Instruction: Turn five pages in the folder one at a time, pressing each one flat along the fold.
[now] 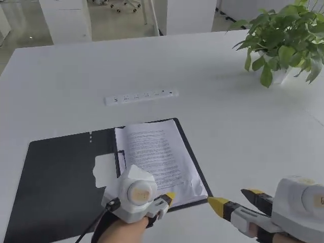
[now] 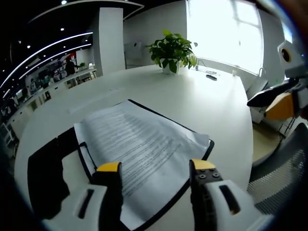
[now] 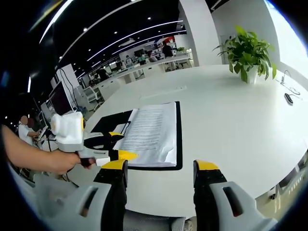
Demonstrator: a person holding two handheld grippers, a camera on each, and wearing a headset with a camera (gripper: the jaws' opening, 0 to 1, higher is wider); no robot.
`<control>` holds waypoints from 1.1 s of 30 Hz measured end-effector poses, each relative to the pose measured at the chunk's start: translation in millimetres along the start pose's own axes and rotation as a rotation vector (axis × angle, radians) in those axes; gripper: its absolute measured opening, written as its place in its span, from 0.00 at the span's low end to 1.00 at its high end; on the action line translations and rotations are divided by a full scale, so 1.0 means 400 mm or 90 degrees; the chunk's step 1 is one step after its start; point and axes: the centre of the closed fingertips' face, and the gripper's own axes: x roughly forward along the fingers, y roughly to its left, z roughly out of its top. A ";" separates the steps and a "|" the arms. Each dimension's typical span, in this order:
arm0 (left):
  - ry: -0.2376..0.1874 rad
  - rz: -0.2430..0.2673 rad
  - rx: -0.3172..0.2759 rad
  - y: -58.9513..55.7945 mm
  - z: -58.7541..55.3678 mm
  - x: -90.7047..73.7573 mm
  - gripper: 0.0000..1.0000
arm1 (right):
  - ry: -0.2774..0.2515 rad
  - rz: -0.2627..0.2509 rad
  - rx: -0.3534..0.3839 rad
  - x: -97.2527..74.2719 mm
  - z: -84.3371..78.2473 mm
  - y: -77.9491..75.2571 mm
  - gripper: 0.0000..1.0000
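Black open folder [image 1: 61,172] lies flat; its white printed pages [image 1: 154,154] stretch lengthwise straight ahead of the wide-open left gripper [image 2: 156,167], which is nearer; the right gripper [image 1: 235,198], also open, hovers alongside.

I see the black folder [image 1: 61,172] lying open and flat on the white table [image 1: 228,101], with a stack of printed pages [image 1: 152,152] on its right half.
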 end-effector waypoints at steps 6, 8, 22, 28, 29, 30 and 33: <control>0.014 -0.003 -0.003 -0.016 -0.011 0.040 0.54 | 0.000 -0.002 0.007 0.008 -0.004 -0.006 0.52; 0.011 -0.005 -0.011 -0.020 -0.007 0.049 0.54 | -0.002 -0.003 0.012 0.011 -0.006 -0.009 0.52; -0.006 -0.007 0.015 -0.066 -0.012 0.107 0.45 | -0.007 -0.003 0.024 0.040 -0.007 -0.015 0.51; -0.031 -0.011 0.021 -0.064 -0.018 0.109 0.44 | -0.005 -0.002 0.017 0.051 -0.001 -0.021 0.50; -0.034 -0.011 0.021 -0.064 -0.018 0.109 0.44 | -0.006 -0.002 0.016 0.054 0.000 -0.023 0.50; -0.040 -0.013 0.022 -0.064 -0.018 0.109 0.44 | -0.005 -0.002 0.016 0.057 0.001 -0.025 0.50; -0.050 -0.013 0.015 -0.062 -0.019 0.110 0.44 | 0.002 0.001 0.007 0.070 0.000 -0.027 0.50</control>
